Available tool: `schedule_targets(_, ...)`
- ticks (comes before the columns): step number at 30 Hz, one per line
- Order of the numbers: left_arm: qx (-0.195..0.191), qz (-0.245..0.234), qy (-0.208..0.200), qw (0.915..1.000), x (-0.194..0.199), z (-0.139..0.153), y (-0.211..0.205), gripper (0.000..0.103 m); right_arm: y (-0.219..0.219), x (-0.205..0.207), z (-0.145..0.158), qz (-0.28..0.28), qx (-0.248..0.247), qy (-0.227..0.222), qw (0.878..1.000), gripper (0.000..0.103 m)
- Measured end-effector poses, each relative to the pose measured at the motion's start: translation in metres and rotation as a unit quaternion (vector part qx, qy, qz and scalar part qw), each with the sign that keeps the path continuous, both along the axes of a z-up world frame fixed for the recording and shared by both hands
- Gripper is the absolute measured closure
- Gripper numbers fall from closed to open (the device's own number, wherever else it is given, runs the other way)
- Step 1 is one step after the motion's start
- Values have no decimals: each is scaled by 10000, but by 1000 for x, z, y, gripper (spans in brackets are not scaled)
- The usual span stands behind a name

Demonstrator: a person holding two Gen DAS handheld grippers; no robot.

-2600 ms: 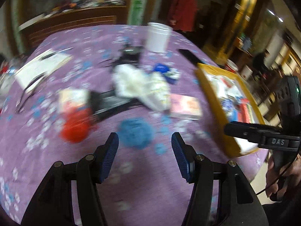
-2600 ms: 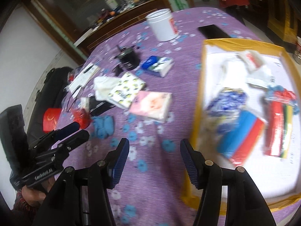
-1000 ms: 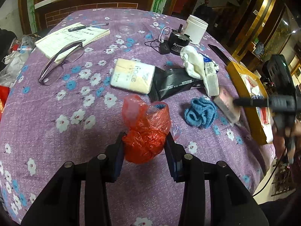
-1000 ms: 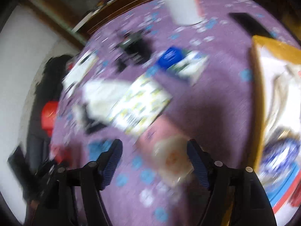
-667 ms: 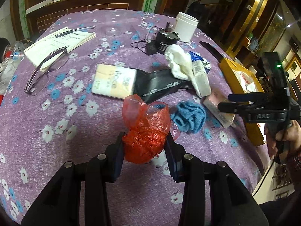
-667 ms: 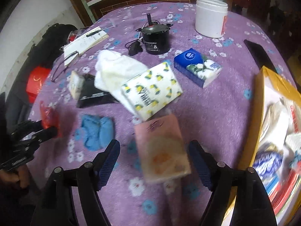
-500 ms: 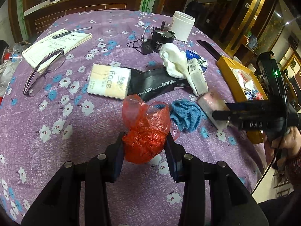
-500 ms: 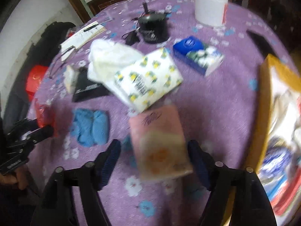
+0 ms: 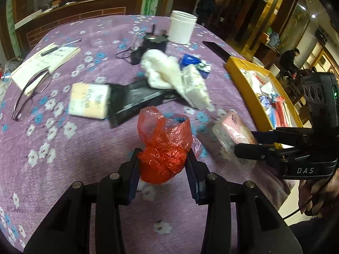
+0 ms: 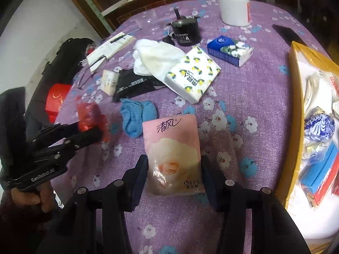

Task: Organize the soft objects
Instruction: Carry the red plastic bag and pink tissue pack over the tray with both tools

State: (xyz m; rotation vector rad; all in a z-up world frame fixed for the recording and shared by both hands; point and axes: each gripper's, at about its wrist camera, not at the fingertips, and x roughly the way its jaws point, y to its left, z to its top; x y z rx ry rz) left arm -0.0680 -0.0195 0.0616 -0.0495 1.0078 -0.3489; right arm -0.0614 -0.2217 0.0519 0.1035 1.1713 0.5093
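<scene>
The left gripper (image 9: 162,165) holds a crumpled red plastic bag (image 9: 164,148) tight between its jaws, above the purple flowered tablecloth (image 9: 63,158). The right gripper (image 10: 174,169) has a pink tissue pack (image 10: 172,154) between its jaws, which are closing on its sides. Just behind the pink pack lies a blue cloth (image 10: 137,114), maybe a small towel. Farther behind it sit a lemon-print tissue pack (image 10: 192,74), a white cloth (image 10: 154,57) and a black bag (image 10: 135,83). To the right of the pink pack is a yellow tray (image 10: 296,97), full of soft things. A white tub (image 10: 234,4) stands at the far edge.
</scene>
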Motion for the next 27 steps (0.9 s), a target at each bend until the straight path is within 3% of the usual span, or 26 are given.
schedule_targets(13,13,-819,-143,9965,6,20,-80,66,-76,-15,29,-736,354,-293,9962,52)
schedule_targets(27,25,-1912,-173,9814,9,35,-190,66,-187,-39,43,-1912,575,-462,9788,52)
